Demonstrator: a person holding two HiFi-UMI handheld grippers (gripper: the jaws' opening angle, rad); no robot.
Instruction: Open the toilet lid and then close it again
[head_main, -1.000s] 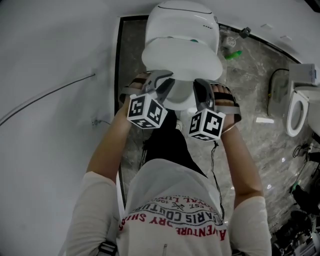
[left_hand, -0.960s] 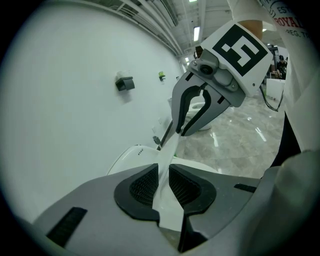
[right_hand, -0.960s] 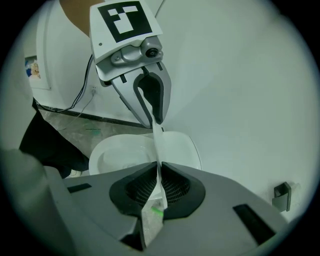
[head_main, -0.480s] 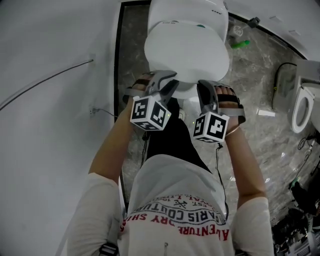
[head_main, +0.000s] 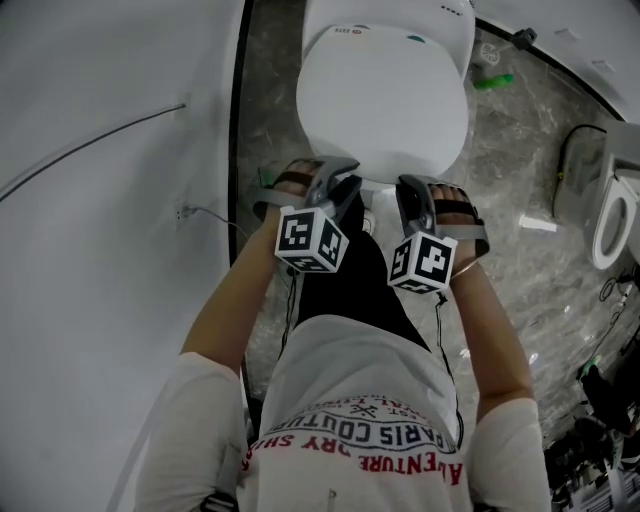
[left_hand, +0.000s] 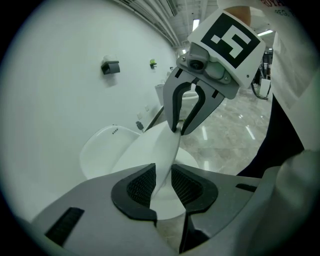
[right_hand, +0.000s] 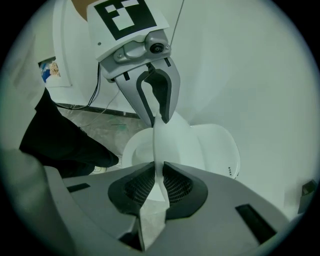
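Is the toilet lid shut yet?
No. Opening looks done: the lid is tilted up off the bowl, its edge between the fingers of the left gripper and right gripper. The right pinches it; the left's fingers have just been opening. Left: lower it flat.

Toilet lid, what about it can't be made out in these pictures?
Head view: the toilet lid's front edge, hidden under the left hand-held gripper, whose jaws have just been opening around it, and the right hand-held gripper.
Head view: the bowl, covered by the lid; the gripper views show only slivers.
Head view: the marks on the toilet's back, too small to read.
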